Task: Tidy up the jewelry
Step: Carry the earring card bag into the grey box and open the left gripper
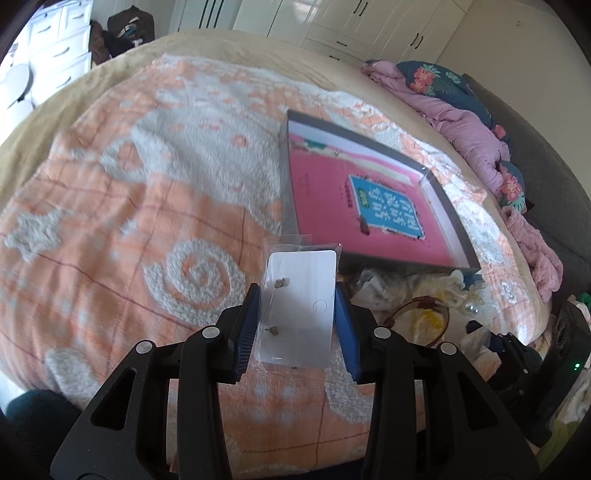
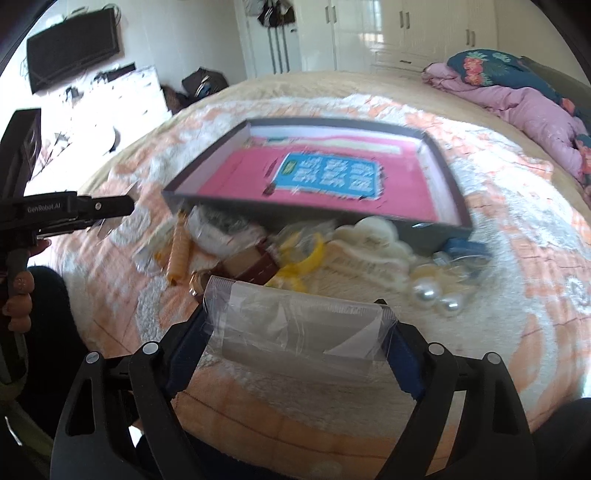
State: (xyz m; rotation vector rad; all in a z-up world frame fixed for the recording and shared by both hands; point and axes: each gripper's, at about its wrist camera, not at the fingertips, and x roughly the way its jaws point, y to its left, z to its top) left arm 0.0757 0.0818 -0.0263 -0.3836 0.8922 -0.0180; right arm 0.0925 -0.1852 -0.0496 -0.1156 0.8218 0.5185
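Over blanket (image 1: 110,206): left tongs (image 1: 297,325) clench earring card (image 1: 299,306), lengthwise forward; right tongs (image 2: 295,347) clench clear bag (image 2: 291,325), crosswise.

You are working in a bedroom of a home. A wide bed (image 1: 110,122) fills both views, spread with an orange and white fleece blanket (image 1: 129,221). At two o'clock a pink quilt (image 1: 469,125) lies bunched beside a dark floral pillow (image 1: 439,79). White glossy wardrobe doors (image 1: 369,22) with dark handles line the far wall at twelve to one o'clock. At ten o'clock in the left wrist view stands a white chest of drawers (image 1: 59,51). In the right wrist view a black wall-mounted screen (image 2: 74,48) hangs at ten o'clock.
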